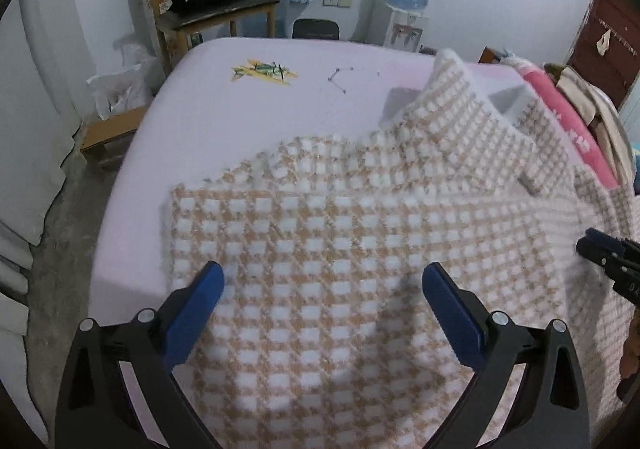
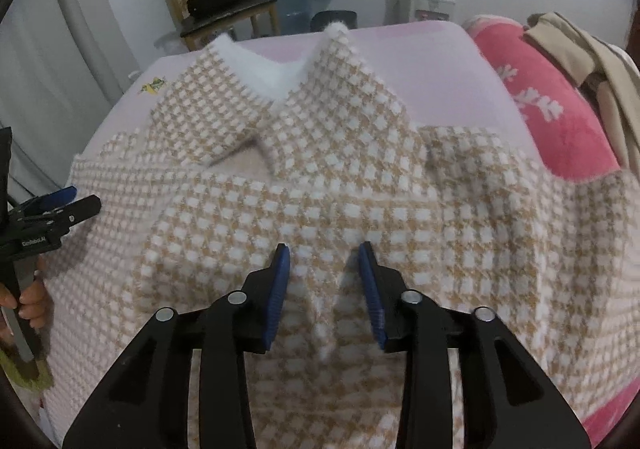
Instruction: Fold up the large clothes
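Observation:
A tan-and-white checked fuzzy sweater (image 1: 340, 241) lies partly folded on a pale pink bed (image 1: 240, 97). It also shows in the right wrist view (image 2: 320, 185), with its white cuffs (image 2: 264, 69) bunched and standing up at the far side. My left gripper (image 1: 322, 281) is wide open just above the sweater, holding nothing. My right gripper (image 2: 324, 261) is open above a raised ridge of the fabric, its blue pads (image 2: 280, 277) on either side. Each gripper shows at the edge of the other's view: the right one (image 1: 608, 257), the left one (image 2: 48, 213).
A pink towel (image 2: 536, 97) and beige clothes (image 2: 580, 49) lie at the bed's right. Beyond the bed stand a wooden chair (image 1: 208, 9) with a black bag, a water dispenser (image 1: 408, 5) and a dark red door (image 1: 608, 29). The bed's left edge drops to a grey floor (image 1: 68, 209).

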The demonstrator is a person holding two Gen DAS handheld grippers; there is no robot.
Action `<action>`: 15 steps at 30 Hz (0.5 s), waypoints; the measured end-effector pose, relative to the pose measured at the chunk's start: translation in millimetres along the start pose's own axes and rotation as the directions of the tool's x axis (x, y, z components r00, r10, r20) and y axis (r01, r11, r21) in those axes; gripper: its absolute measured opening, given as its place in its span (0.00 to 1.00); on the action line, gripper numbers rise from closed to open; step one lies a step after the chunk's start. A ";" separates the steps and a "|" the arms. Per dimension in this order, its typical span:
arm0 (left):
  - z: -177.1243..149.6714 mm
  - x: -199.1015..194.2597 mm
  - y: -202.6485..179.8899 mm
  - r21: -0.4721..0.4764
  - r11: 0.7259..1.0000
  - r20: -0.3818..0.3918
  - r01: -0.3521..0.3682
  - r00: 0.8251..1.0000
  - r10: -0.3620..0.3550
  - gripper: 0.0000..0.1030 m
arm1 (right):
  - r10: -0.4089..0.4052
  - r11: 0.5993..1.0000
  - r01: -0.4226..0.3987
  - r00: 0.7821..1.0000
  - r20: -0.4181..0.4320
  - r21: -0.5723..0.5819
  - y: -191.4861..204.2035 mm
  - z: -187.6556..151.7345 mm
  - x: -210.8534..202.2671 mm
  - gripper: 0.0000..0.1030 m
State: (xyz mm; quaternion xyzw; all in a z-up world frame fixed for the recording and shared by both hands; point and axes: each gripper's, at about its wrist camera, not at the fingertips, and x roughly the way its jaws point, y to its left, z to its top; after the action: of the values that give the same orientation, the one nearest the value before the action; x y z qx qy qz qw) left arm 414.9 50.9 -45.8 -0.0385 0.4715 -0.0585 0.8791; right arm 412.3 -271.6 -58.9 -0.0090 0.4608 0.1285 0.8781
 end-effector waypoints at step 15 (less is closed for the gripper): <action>-41.3 -34.8 -41.5 0.124 0.992 0.056 0.002 0.998 -0.009 0.95 | -0.001 0.997 0.002 1.000 0.010 -0.078 18.8 -37.0 -27.0 0.52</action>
State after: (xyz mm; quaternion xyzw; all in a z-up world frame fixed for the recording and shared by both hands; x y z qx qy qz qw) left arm 358.7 14.1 -34.8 0.0132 0.4416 -0.0888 0.8927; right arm 363.4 -264.3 -56.4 -0.0429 0.4509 0.1459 0.8795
